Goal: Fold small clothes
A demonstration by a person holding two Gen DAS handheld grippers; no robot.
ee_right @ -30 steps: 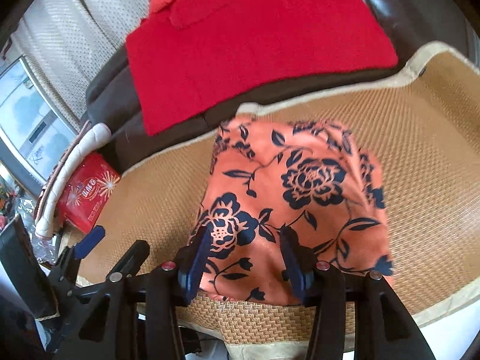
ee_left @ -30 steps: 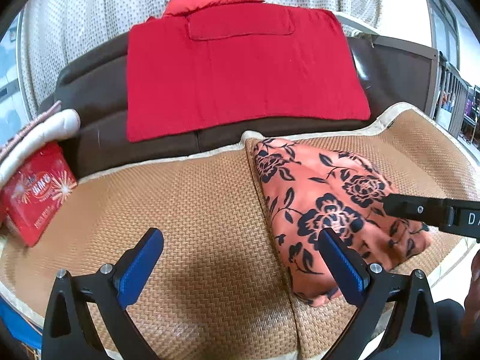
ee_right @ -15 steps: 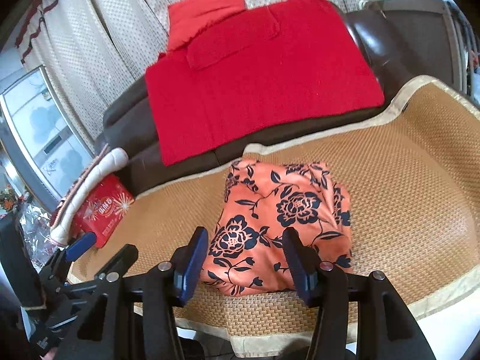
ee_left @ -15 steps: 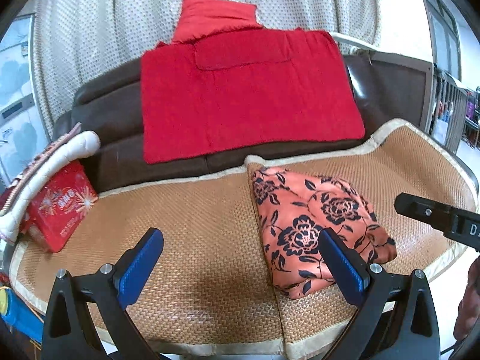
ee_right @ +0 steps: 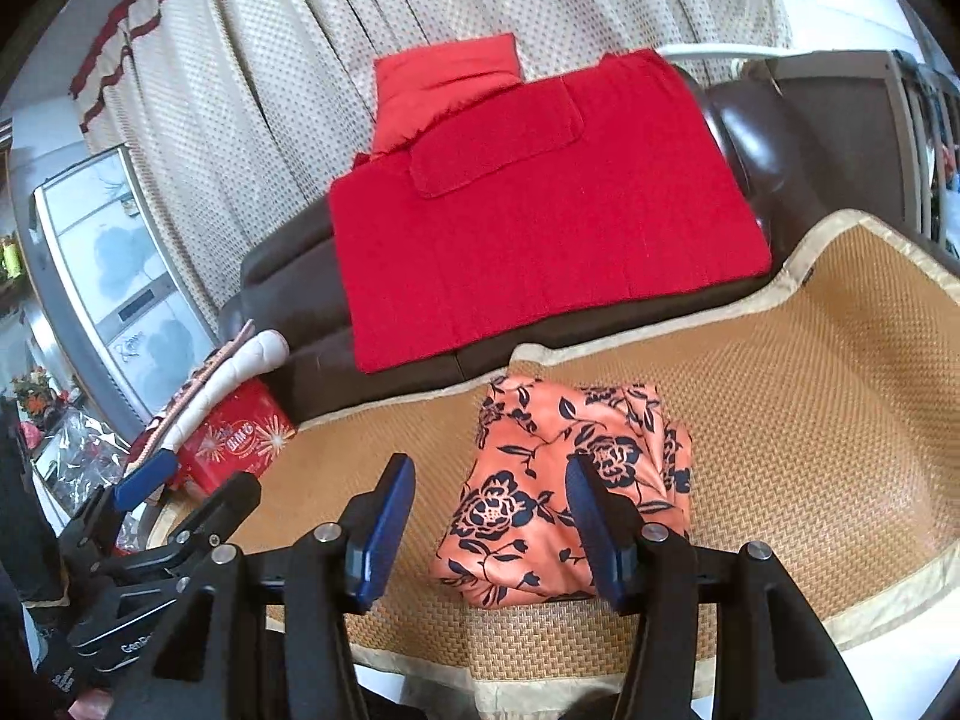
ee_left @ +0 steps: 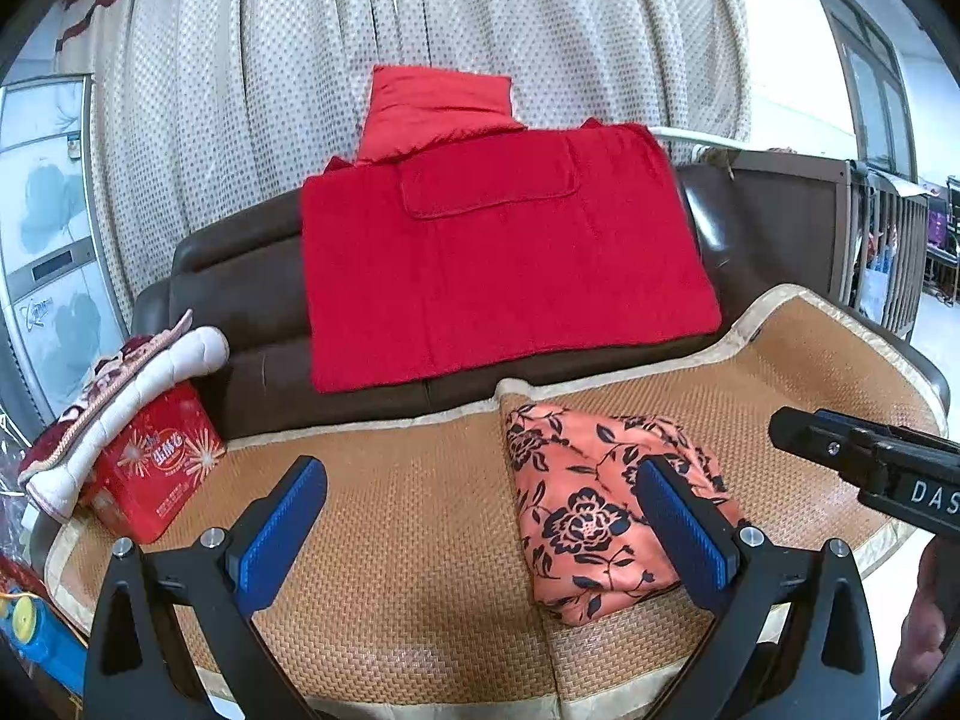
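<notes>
A folded orange garment with dark blue flowers (ee_left: 594,504) lies on the woven mat (ee_left: 390,498), right of the mat's middle seam. It also shows in the right wrist view (ee_right: 570,480). My left gripper (ee_left: 480,531) is open and empty, held back above the mat's front edge. My right gripper (ee_right: 489,531) is open and empty, held back in front of the garment. Neither touches the cloth. The right gripper's body shows at the right of the left wrist view (ee_left: 870,462).
A red towel (ee_left: 498,264) and red cushion (ee_left: 438,102) lie over the brown sofa back (ee_left: 240,276). A red box (ee_left: 156,468) under a rolled white cloth (ee_left: 120,402) sits at the mat's left end. A curtain (ee_left: 360,30) hangs behind.
Both grippers have pulled back and up from the garment, so it looks smaller and farther. The folded garment has stayed in place on the mat. Both grippers stay open.
</notes>
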